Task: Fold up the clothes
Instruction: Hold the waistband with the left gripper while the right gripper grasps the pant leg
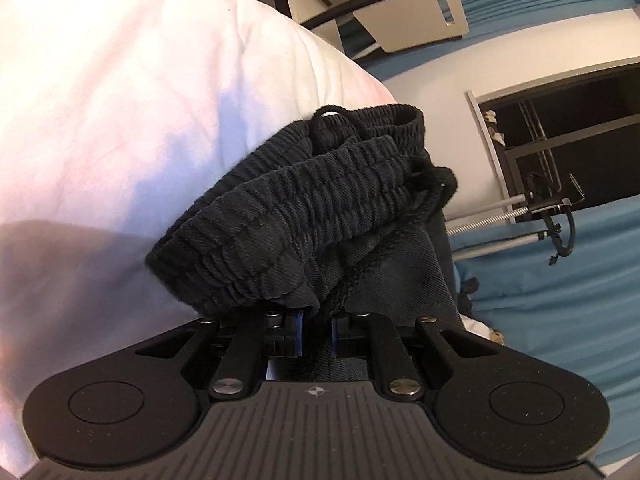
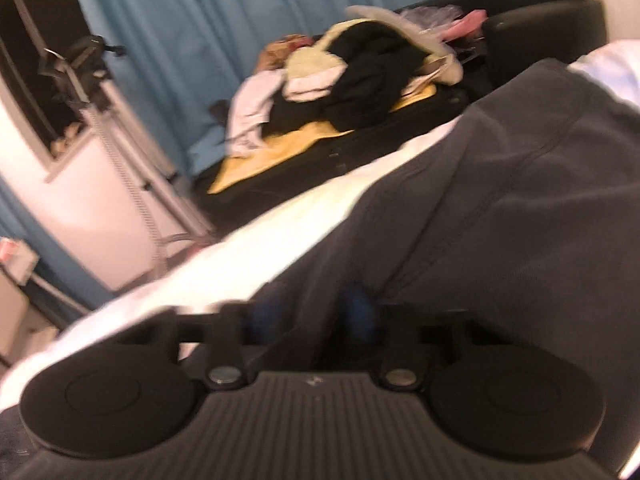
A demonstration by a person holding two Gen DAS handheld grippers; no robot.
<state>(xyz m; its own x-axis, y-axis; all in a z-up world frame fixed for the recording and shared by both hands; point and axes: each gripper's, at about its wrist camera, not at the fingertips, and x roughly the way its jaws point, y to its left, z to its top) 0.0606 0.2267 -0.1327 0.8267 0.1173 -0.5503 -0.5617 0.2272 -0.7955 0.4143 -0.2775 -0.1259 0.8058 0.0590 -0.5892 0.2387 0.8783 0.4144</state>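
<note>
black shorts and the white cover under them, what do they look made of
Black shorts: soft matte woven fabric, likely cotton blend; fine diagonal weave, ribbed elastic waistband, drawcord. White cover: smooth, faintly creased cloth over something puffy, probably cotton bedding; fiber can't be confirmed.

A wide white quilted bedcover [image 1: 120, 120] fills the left of the left wrist view; take it as the landmark. Beyond its far edge hang pleated blue curtains [image 1: 540, 4], with a pale wooden chair back [image 1: 420, 12] in front of them. Right of the bedcover stands a dark window with a white frame [image 1: 560, 120], a black clamp on metal rods [image 1: 552, 208] beside it. In the blurred right wrist view, a black sofa [image 2: 540, 12] beyond the bedcover bears a heap of mixed clothes [image 2: 352, 68] on a yellow cloth [image 2: 280, 152].
</note>
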